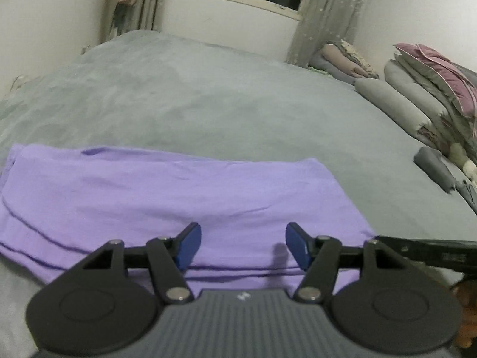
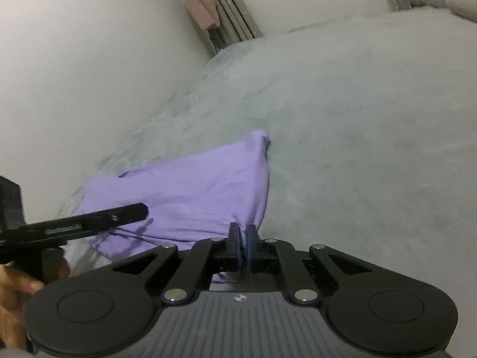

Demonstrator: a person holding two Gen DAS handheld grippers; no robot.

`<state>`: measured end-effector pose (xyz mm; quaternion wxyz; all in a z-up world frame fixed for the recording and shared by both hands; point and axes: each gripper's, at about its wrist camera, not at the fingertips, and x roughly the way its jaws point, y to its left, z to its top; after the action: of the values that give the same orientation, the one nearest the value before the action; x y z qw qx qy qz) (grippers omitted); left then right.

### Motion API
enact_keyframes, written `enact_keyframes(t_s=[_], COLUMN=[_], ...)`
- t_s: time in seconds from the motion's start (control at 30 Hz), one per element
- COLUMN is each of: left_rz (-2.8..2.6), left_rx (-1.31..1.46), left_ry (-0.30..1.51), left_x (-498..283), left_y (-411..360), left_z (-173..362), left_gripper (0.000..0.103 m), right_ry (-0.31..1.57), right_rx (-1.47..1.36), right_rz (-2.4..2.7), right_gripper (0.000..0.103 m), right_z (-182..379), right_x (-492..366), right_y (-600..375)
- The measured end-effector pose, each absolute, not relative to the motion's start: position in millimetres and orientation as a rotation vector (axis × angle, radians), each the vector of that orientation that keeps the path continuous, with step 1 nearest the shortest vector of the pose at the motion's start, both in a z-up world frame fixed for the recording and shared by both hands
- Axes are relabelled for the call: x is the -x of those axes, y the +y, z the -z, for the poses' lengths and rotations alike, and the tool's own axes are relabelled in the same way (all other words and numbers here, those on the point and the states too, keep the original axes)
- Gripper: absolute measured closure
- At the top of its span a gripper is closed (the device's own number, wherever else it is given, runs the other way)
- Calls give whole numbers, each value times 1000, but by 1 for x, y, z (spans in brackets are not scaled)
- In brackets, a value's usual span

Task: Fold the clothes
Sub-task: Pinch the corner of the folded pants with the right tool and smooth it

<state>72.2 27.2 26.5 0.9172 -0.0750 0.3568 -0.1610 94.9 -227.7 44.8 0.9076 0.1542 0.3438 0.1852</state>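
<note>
A wide bed [image 1: 208, 95] fills the room before you, covered in a soft grey sheet with a faintly mottled, velvety nap. Along its right edge, seen from your left wrist, a heap of plump pillows [image 1: 417, 95] in grey and dusty pink leans against the wall, and a small rolled grey cloth [image 1: 433, 168] lies on the sheet beside them. Pale speckled curtains [image 1: 322, 15] hang beside a window at the far wall.

The lilac garment [image 1: 167, 197] lies on the near part of the bed, a thin, smooth knit folded into a broad, flat band with stacked layers showing along its near hem.

Your left tool [image 1: 243, 246] hovers over the garment's near edge with its blue pads spread apart and nothing between them.

Your right tool [image 2: 243, 246] has its blue pads pressed together on a corner of the garment [image 2: 190, 191], and the cloth rises in a peaked, tent-like fold from that pinch.
</note>
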Motion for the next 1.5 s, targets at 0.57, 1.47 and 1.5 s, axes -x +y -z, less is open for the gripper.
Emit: enact_keyframes(t_s=[0.57, 1.47, 1.5], left_rz=[259, 227, 222], left_rx=[206, 268, 245], left_ry=[710, 722, 719], left_x=[-81, -90, -90], left_y=[49, 79, 76], left_z=[-33, -20, -20], left_gripper=[41, 29, 29], right_ry=[695, 720, 719], right_rx=[-498, -673, -676], right_rz=[-319, -346, -345], right_gripper=[33, 71, 71], right_z=[-33, -22, -22], right_x=[-83, -87, -86], right_y=[-236, -240, -241])
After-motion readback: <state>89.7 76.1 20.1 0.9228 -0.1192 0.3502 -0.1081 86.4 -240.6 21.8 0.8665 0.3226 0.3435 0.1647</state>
